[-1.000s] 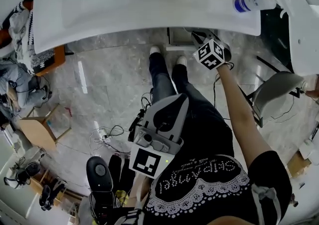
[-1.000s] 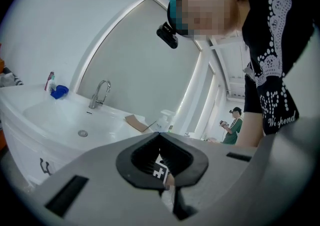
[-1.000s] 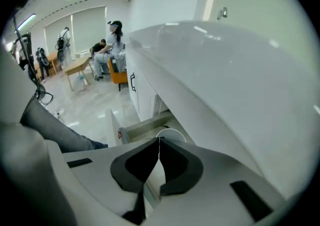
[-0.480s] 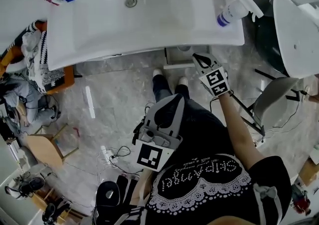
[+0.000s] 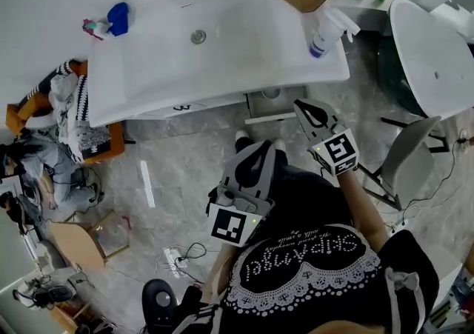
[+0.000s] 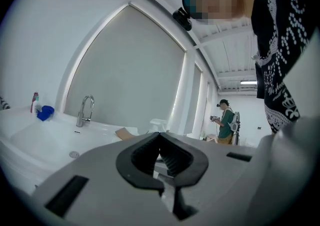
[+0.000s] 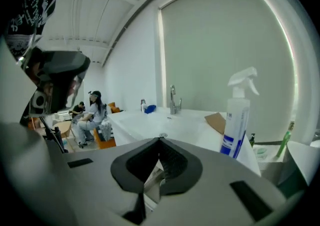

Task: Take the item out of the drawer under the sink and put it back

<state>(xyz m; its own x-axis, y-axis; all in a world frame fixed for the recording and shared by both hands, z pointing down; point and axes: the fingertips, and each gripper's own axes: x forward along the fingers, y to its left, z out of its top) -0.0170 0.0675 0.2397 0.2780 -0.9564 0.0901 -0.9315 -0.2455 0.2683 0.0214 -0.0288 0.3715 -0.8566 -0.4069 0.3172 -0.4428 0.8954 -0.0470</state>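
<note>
both sets of jaws are clenched with nothing in them. the right gripper is just in front of the grey drawer that juts out under the white sink bench. the left gripper is near the person's legs. the drawer's item is hidden.

white drawer juts out open beneath the sink's front edge (contents too small to tell).
</note>
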